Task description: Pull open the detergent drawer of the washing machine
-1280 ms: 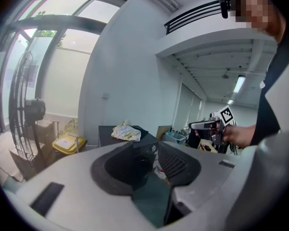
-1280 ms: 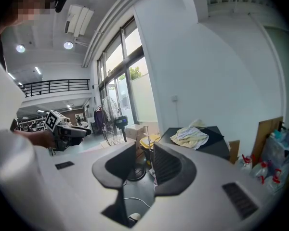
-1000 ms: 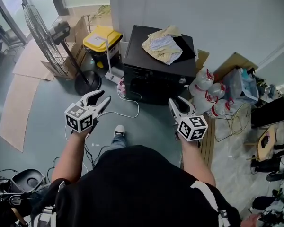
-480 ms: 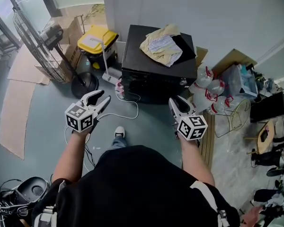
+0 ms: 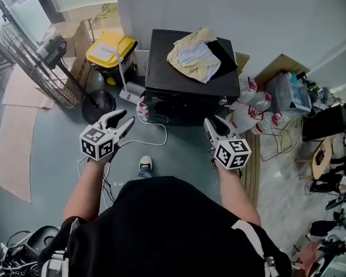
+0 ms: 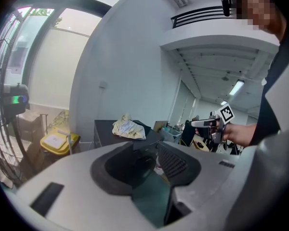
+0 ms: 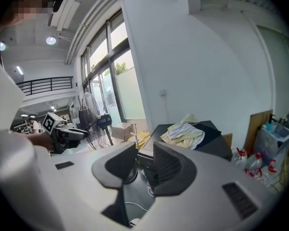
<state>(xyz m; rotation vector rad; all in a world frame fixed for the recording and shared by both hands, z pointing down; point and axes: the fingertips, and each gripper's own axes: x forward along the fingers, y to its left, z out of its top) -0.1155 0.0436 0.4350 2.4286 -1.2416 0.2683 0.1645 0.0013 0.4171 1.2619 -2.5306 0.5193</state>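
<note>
My left gripper [image 5: 126,122] hangs over the floor, fingers wide and empty. Ahead, well apart from both grippers, the black washer [image 5: 187,82] stands against the wall, a cloth [image 5: 193,53] on top. My right gripper [image 5: 217,124] has its fingers wide and empty too.

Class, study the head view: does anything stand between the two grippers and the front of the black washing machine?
Nothing visible does. The left gripper and right gripper hang open and empty, short of the washing machine. Only a white cable lies on the floor between. The drawer itself cannot be made out.
</note>
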